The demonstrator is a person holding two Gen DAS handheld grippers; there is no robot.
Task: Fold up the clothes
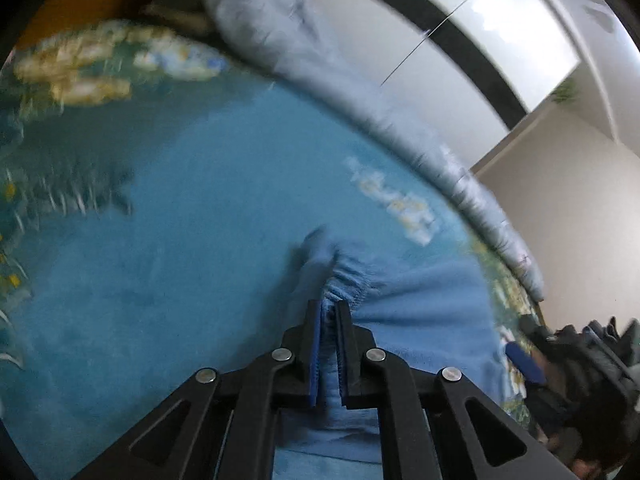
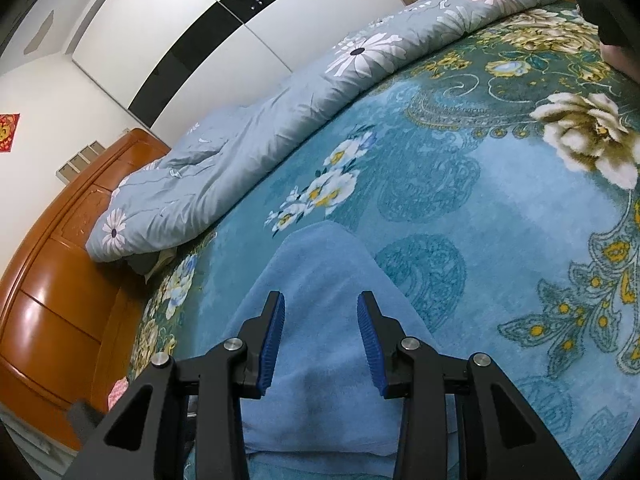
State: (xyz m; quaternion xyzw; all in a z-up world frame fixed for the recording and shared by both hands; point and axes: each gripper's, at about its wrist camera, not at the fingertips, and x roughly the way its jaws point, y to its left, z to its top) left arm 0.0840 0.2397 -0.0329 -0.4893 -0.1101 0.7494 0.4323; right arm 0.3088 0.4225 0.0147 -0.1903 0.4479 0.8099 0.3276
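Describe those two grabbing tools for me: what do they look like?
Both look alike. The left gripper and the right gripper are matte black plastic linkages with triangular cut-outs and round silver pivot pins. Each finger carries a ribbed blue pad. No cables or markings show.

We count one light blue cloth (image 2: 320, 280) at lower centre, one grey flowered quilt (image 2: 248, 140) at upper left, one patterned bed cover (image 2: 500, 220), and two grippers (image 2: 321, 332).

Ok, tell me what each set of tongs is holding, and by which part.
The left tongs are shut on a bunched edge of the light blue garment. The right tongs stand open above the garment, holding nothing.
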